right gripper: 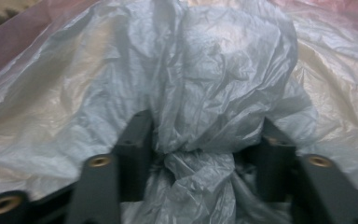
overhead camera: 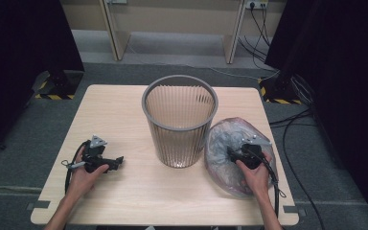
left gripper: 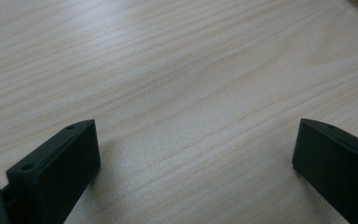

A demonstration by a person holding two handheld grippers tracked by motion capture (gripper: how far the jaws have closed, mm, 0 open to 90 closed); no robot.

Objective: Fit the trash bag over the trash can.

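High view: grey ribbed bin point(overhead camera: 179, 122) stands upright mid-table point(overhead camera: 124, 191). Crumpled clear-grey plastic bag point(overhead camera: 230, 139) lies on the table just right of the bin, touching or nearly touching its wall; can't tell which. Right gripper point(overhead camera: 234, 154) sits on top of the bag, tips pointing left into the plastic; its jaw ends are buried in the folds, so the grip is hard to read from here. Left gripper point(overhead camera: 117, 162) rests low on the table left of the bin, well apart from it, tips pointing toward the bin. Both forearms are cut off at the bottom edge.

Left gripper view: jaws spread wide, released, bare wood between them. Both jaws are cut off by the frame edges.

Right gripper view: a bunched fold of the bag point(right gripper: 200, 126) sits between the jaws, half closed around it. Plastic covers the inner faces; it appears pinched at the gather, so grasping the bag. Picture is slightly blurred, and the bag hides the table beneath.
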